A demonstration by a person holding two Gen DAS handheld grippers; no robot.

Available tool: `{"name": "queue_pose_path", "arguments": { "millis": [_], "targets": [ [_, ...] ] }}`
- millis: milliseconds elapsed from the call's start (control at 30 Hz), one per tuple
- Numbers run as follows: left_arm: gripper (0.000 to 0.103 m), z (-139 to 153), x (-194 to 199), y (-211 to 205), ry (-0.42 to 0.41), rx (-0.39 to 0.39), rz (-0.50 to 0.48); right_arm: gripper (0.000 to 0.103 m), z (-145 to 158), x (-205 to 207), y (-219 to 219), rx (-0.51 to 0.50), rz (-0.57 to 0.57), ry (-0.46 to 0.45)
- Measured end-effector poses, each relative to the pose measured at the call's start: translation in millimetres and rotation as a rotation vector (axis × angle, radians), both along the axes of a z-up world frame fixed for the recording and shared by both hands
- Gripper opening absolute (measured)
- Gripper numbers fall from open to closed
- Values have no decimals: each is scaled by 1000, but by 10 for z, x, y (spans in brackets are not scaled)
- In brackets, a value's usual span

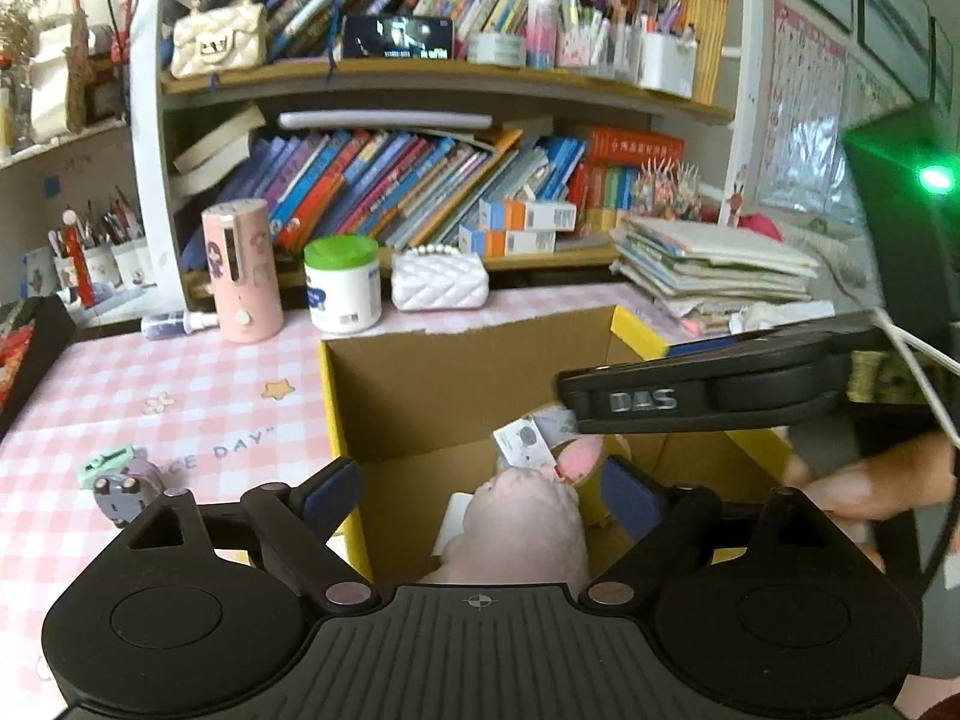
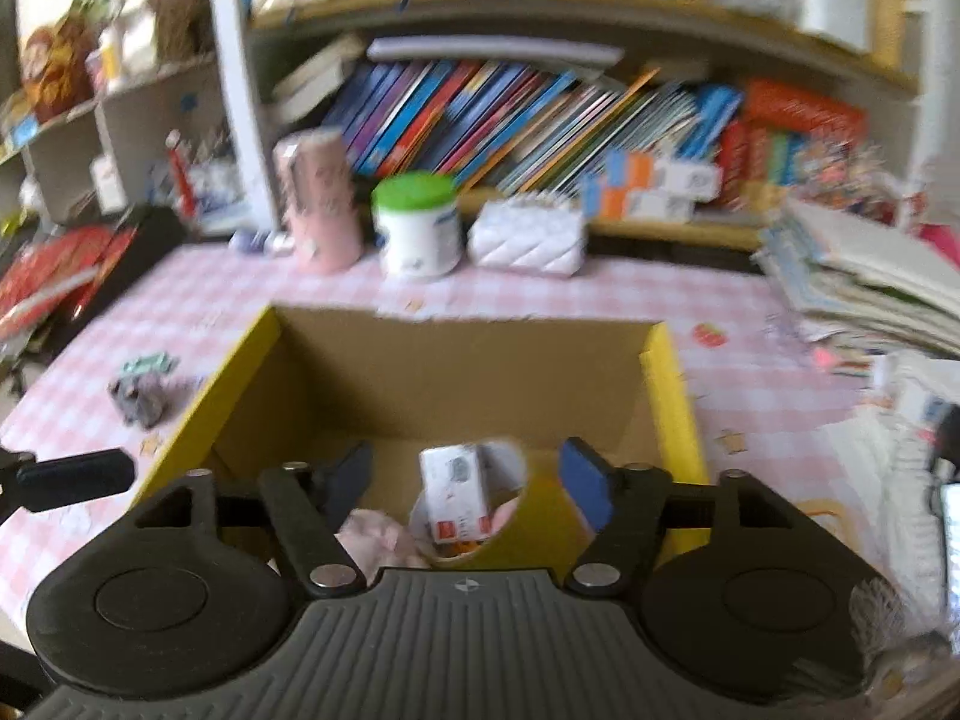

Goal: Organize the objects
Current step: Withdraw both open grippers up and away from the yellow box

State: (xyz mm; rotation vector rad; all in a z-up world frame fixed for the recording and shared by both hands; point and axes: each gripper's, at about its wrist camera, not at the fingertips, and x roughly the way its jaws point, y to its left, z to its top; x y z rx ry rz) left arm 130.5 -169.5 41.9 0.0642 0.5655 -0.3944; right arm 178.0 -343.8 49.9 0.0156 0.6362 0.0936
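we have both tools over the cardboard box [image 1: 468,384], which we take as our landmark. the left hand-held gripper [image 1: 480,495] stands wide open above the box's near-left part, with a pink soft toy [image 1: 528,525] lying in the box below its pads and not pinched by them. the right hand-held gripper [image 2: 465,480] is also open, holding nothing; below it in the box sits a roll of tape [image 2: 474,516] with a small white carton [image 2: 456,495] standing in its hole.

what could go wrong, as we judge it: the two tools are crowded over the same box, and in the left view the right one crosses just above the carton, so a careless pull-back could knock them together or drag the box's yellow rim across the desk [image 1: 150,372]. the carton looks loosely propped and could tip out of the roll if nudged.

left of the box, a small grey-and-green toy [image 1: 120,480] lies on the desk, not yet stowed. beyond the box stand a green-lidded jar [image 1: 342,282] and a pink cylinder [image 1: 243,276], easy to topple on a hasty reach. the right view is blurred, so finer contact we cannot tell.
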Motion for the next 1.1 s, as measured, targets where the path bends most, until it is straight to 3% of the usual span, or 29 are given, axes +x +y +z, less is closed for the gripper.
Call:
{"name": "queue_pose_path", "arguments": {
  "millis": [167,333,567,733,1100],
  "targets": [
    [95,50,-192,111,-43,-2,-15,78,78,-392,-46,-6,-115,-73],
    [95,30,-361,269,-50,0,-25,79,9,-765,-24,6,-238,-88],
    [96,-88,-519,547,13,-3,18,83,-153,-1044,169,19,-320,2],
    [96,-185,-620,782,69,9,38,83,-329,-1205,396,7,-333,104],
    [96,-294,-893,1205,126,45,45,87,-463,-1508,977,-30,-271,155]
  ]
}}
